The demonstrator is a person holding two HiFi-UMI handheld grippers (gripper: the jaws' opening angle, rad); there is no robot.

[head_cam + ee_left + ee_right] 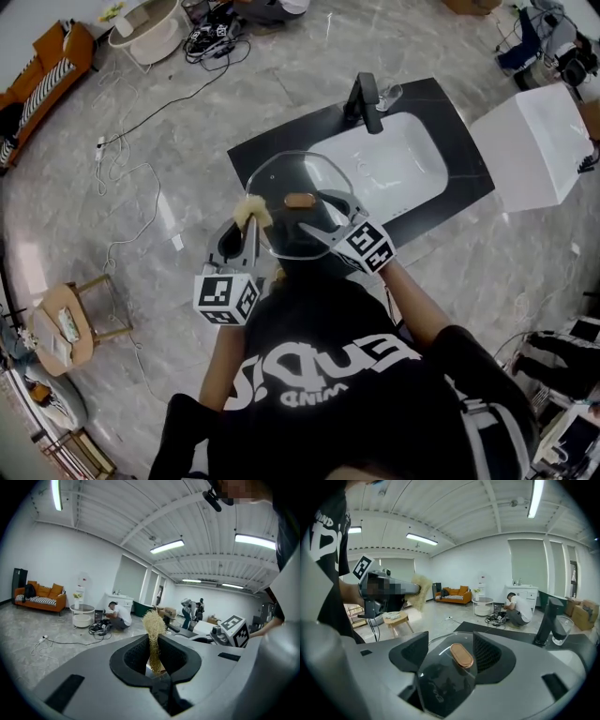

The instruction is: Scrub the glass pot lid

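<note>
Over the sink (398, 164) set in a dark counter (267, 145), a person readies a glass pot lid (298, 220) for scrubbing. The left tool (251, 220) is clenched on a straw-coloured scrubber (153, 625), which stands upright beside the lid's rim, seemingly poised to rub the glass. The right tool (449, 646) has its jaws spread wide, with the lid and its copper knob (461, 655) lying between them, apparently cradled rather than pinched so that any drips fall toward the basin.
</note>
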